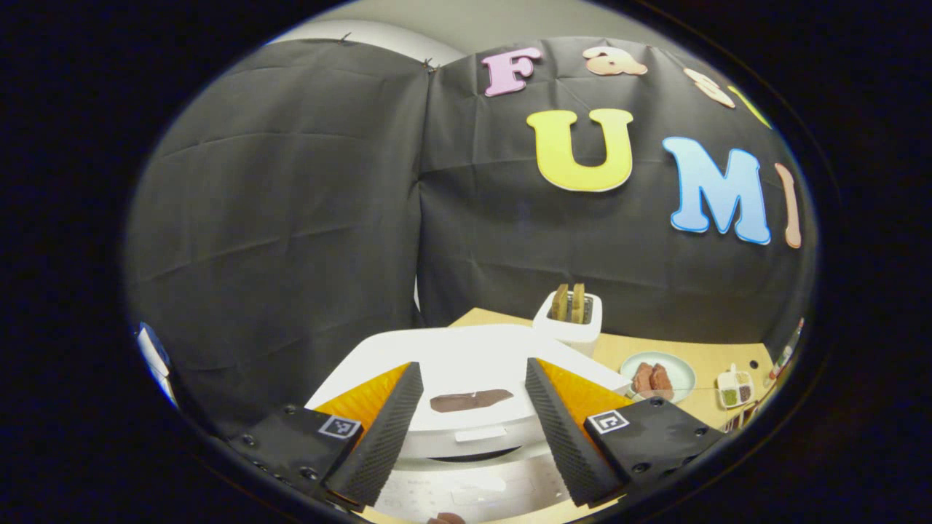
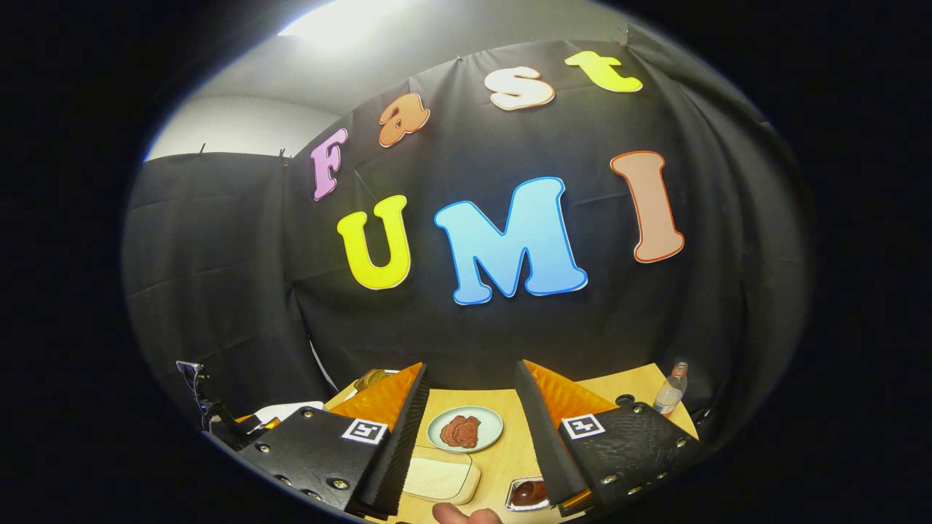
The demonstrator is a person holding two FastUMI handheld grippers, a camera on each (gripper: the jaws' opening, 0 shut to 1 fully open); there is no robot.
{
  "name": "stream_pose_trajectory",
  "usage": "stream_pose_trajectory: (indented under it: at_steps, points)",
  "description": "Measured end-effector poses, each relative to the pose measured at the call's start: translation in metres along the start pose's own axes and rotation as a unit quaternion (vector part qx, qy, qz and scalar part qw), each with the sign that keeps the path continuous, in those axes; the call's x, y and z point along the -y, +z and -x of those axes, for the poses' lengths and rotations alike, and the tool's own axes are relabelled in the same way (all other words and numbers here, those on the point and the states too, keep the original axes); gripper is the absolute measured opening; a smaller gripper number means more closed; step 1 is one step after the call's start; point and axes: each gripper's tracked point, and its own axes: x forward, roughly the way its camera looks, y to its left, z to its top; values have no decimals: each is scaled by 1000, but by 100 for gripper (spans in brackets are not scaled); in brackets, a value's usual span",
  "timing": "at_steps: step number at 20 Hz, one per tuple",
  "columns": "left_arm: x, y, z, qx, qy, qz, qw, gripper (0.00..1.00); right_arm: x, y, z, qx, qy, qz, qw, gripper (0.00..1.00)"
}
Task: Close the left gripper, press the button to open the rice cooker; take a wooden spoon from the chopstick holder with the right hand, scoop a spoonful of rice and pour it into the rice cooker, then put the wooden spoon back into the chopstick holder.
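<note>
In the left gripper view, the left claw (image 1: 473,418) stands wide at the bottom of the frame, its two fingers spread apart and holding nothing. Between and below them sits the white rice cooker (image 1: 466,378), lid down, in the lower centre; a dark brown patch lies on the lid between the fingers, and a pale control panel shows at the very bottom edge. Behind the cooker, right of centre, a white toaster (image 1: 568,324) stands on the wooden bench (image 1: 721,356) with two slices of toast sticking up out of it. Farther right on the bench lies a pale plate (image 1: 681,371) carrying reddish-brown pieces, and near the right edge a small divided dish (image 1: 735,387) with green and dark fillings. In the right gripper view, the right claw (image 2: 470,429) is also wide and empty, its fingers rising from the bottom of the frame. Between them, on the bench (image 2: 633,386), lies the plate (image 2: 437,433) with brown pieces, and just below it, toward the bottom, a pale rectangular block (image 2: 440,477). At the bottom, beside the right finger, sits a small tray (image 2: 526,493) with something dark in it. A clear bottle (image 2: 670,391) stands at the lower right of the bench. A fingertip (image 2: 451,514) shows at the bottom edge.
</note>
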Motion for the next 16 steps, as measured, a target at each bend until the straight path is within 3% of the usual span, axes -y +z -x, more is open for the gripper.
stream_pose_trajectory:
  at_steps: [8, 12, 16]
  points:
    - [0, -34, -8, -60, -10, -2, 998, 100, 7, 0, 4, -3, -12, -20, 1000, 72]
    - [6, -46, -12, -108, -49, -34, 992, 100, -3, -10, 2, -18, -5, -25, 1000, 72]
    - [5, -42, -14, -151, -65, -26, 986, 96, -14, -19, 2, -27, 6, -28, 999, 72]
